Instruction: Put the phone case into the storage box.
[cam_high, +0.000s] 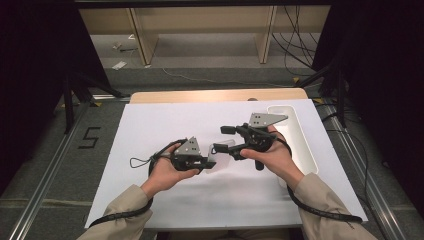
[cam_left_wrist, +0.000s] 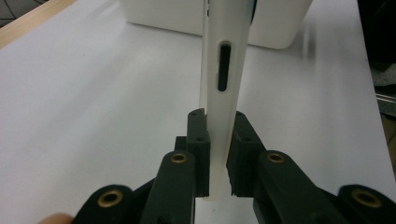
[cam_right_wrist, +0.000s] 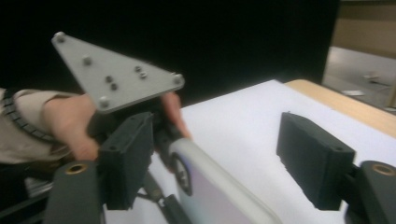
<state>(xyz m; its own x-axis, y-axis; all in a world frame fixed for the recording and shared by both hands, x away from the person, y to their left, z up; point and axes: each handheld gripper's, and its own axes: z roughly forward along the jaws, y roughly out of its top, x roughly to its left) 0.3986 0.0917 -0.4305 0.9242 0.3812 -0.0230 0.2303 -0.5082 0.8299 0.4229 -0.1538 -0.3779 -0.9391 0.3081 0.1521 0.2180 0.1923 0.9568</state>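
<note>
**Left gripper pinches the phone case; right stands spread**

Above the middle of the white table (cam_high: 150, 200), the left gripper (cam_high: 207, 161) clamps the edge of a translucent white phone case (cam_left_wrist: 223, 84), its pads pressed against both faces. At its 3 o'clock, the right gripper (cam_high: 226, 140) has its jaws spread around the case's other end, neither pad touching. A white tray (cam_high: 300, 140) lies at the table's 3 o'clock edge.

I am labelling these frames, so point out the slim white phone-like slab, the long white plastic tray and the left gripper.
slim white phone-like slab (cam_left_wrist: 223, 88): left gripper view, on its side edge beside the dark slot.
long white plastic tray (cam_high: 302, 145): high view, on its right rim.
left gripper (cam_left_wrist: 218, 161): left gripper view, between its fingertips, shut on the slab.
</note>
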